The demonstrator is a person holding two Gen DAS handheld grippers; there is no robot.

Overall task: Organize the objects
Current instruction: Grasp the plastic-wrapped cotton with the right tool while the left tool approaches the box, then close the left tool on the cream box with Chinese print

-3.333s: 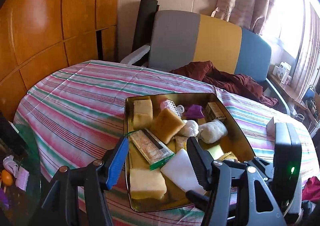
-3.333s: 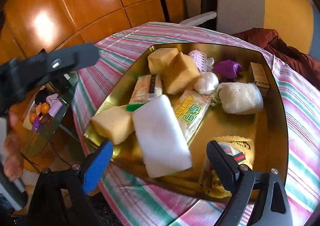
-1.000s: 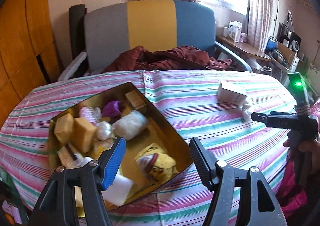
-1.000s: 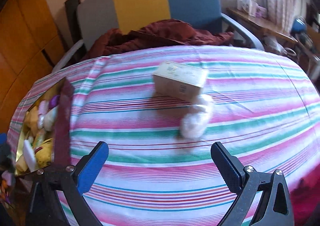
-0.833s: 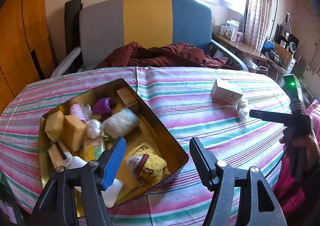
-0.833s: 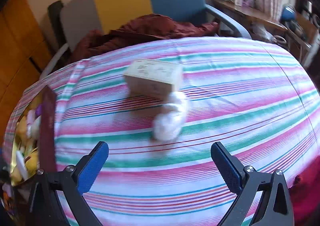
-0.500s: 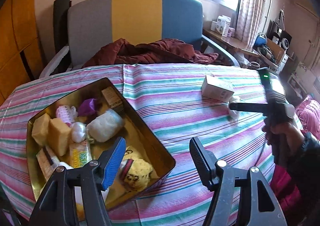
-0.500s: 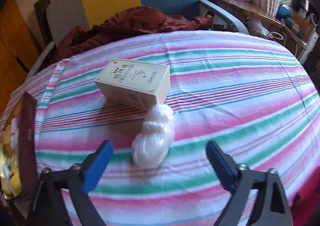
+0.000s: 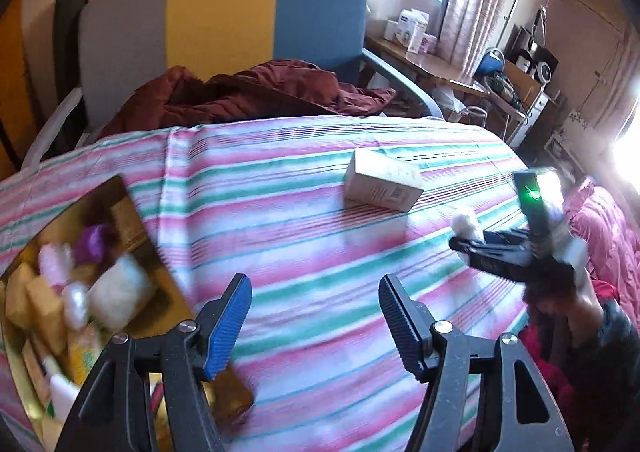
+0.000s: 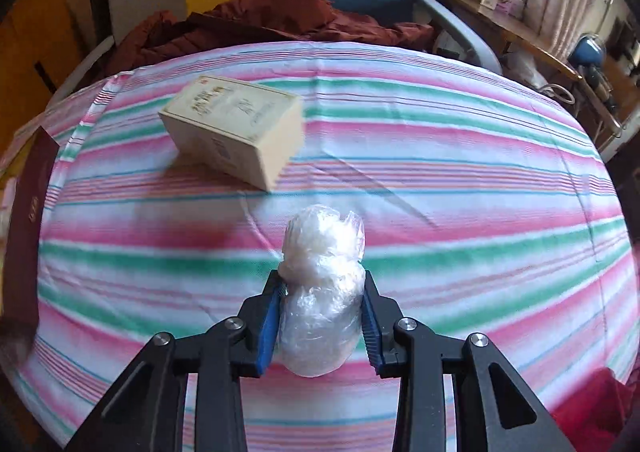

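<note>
We see the right gripper point(image 10: 322, 322), jaws just closed, clamped on a plastic-wrapped bundle point(image 10: 322, 300) mid-table, near the cream box point(image 10: 234, 130). The left gripper point(image 9: 314, 326) (jaws apart, just widening, empty) hovers beside the gold tin point(image 9: 158, 272) at the table's left edge.

My right gripper point(image 10: 323, 316) pointed steeply down, and its jaws had just been closing until both pads pressed on the sides of the plastic-wrapped bundle point(image 10: 322, 292). My right hand point(image 9: 560, 292) gripped its handle at the far right of the left wrist view. My left gripper point(image 9: 314, 316) was angled down, its jaws having just widened a little, with nothing between them.
</note>
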